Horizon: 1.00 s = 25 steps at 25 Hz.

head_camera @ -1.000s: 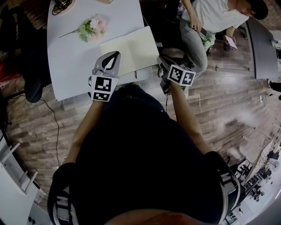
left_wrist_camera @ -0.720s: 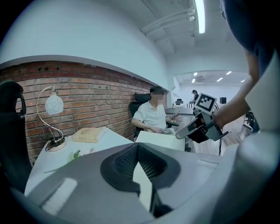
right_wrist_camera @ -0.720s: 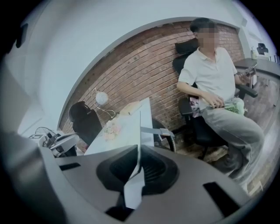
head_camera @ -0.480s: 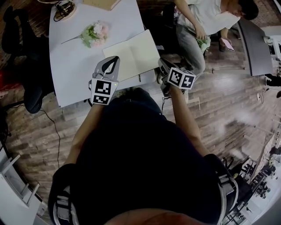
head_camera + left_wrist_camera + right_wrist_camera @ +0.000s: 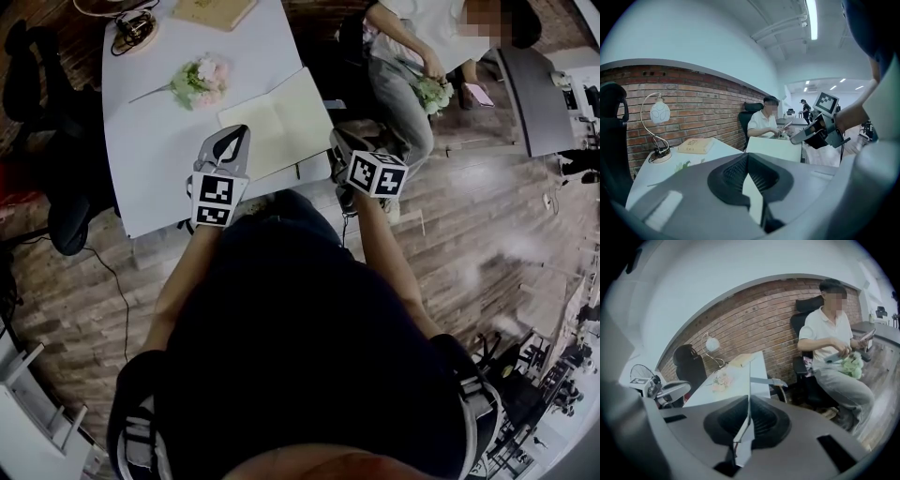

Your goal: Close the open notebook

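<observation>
notebook [image 5: 277, 120]: open, cream pages up, at the near right corner of the white table [image 5: 159, 159]; its right edge is at the table's edge.
right gripper [image 5: 337, 141]: jaws have just been closing. They are now nearly together and pinch the notebook's right-hand leaf, which runs edge-on up from between the pads in the right gripper view.
left gripper [image 5: 234, 134]: tips together, nothing clamped that I can see. It is over the notebook's near left corner; can't tell if it touches the page.
flowers [image 5: 199, 75]: pink bunch on the table beyond the notebook, apart from it.
far end: lamp [image 5: 658, 112], tan book [image 5: 214, 11].
background: seated person [image 5: 412, 56] right of the table.
</observation>
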### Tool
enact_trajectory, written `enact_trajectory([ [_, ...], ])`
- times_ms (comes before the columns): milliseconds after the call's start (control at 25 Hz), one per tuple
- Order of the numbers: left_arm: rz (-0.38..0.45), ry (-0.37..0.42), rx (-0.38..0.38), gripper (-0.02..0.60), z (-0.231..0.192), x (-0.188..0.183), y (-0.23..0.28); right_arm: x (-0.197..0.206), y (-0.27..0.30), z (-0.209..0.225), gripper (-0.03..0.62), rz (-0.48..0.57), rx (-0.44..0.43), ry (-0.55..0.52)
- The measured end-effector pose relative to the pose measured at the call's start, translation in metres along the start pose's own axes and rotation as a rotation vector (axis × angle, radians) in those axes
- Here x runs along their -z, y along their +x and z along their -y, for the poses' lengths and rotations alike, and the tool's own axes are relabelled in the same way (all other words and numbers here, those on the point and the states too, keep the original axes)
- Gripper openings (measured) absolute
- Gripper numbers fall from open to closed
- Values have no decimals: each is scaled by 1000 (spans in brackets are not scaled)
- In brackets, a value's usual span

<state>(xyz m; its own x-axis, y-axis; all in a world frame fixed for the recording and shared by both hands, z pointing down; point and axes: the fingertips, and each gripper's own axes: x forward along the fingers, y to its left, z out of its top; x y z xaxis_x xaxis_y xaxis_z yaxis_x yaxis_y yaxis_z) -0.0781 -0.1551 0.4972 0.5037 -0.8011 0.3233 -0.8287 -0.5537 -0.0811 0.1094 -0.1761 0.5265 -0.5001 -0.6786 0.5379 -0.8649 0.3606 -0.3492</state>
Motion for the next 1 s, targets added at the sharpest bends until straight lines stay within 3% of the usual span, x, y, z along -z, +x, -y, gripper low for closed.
enact_trajectory([
  [1000, 1, -10, -40, 6, -6, 4, -10, -3, -5, -48, 20, -6, 4, -140],
])
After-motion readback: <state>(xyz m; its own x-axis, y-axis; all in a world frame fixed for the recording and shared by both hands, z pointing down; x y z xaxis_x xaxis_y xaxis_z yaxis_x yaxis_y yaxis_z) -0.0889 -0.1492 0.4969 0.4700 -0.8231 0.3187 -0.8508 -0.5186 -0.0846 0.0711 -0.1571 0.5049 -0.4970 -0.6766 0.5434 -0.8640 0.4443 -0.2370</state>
